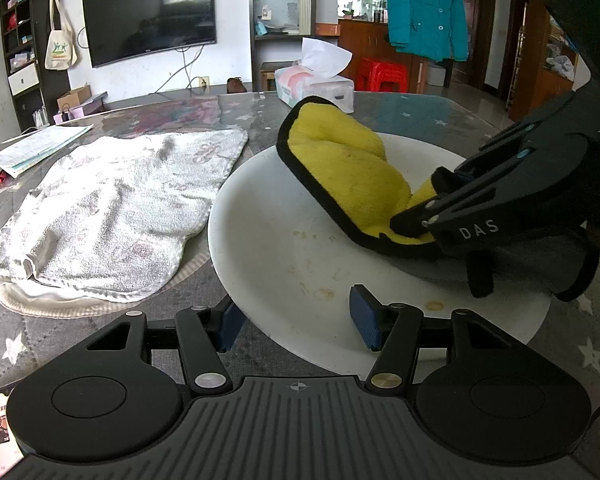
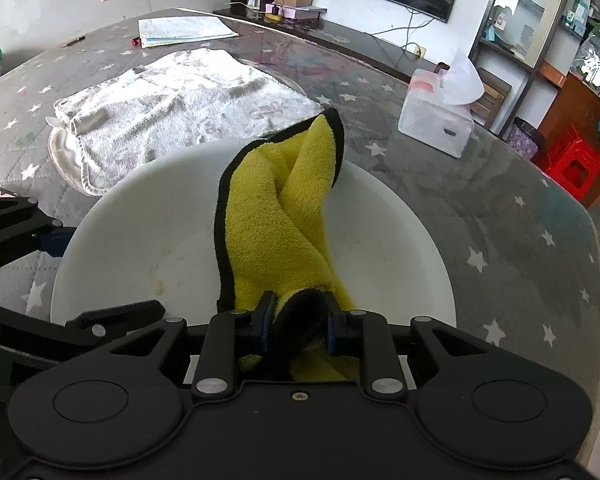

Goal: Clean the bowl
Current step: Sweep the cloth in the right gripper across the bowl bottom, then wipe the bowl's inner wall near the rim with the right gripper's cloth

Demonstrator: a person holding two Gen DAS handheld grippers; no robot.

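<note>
White bowl [image 1: 268, 216] sits on the worktop [image 1: 100, 344], just right of the white towel [image 1: 112, 204]. Right gripper [image 2: 296, 322] clenched on one end of the yellow cloth [image 2: 272, 216], black-trimmed; the rest of the cloth drapes forward from the gripper across the bowl's inside, long axis running away toward the bowl's far rim, tip poking up past it.

Left gripper [image 1: 298, 320] released, jaws spread either side of the bowl's near rim; one blue pad [image 1: 364, 316] inside the bowl, the other outside. Whether either pad touches the rim, cannot tell. Nothing grasped.

Key relation: brownish stains [image 1: 324, 292] lie on the bowl floor between the cloth and the left gripper, so the cloth probably needs to sweep toward the left gripper's side. Right hand is the working one; the left looks placed to steady the bowl.

Left wrist view shows the stains clearly and the right gripper from the side. Right wrist view shows the pinch on the cloth straight on, stains faint. Tissue box [image 2: 436, 120] beyond the bowl, papers [image 2: 184, 30] past the towel.
</note>
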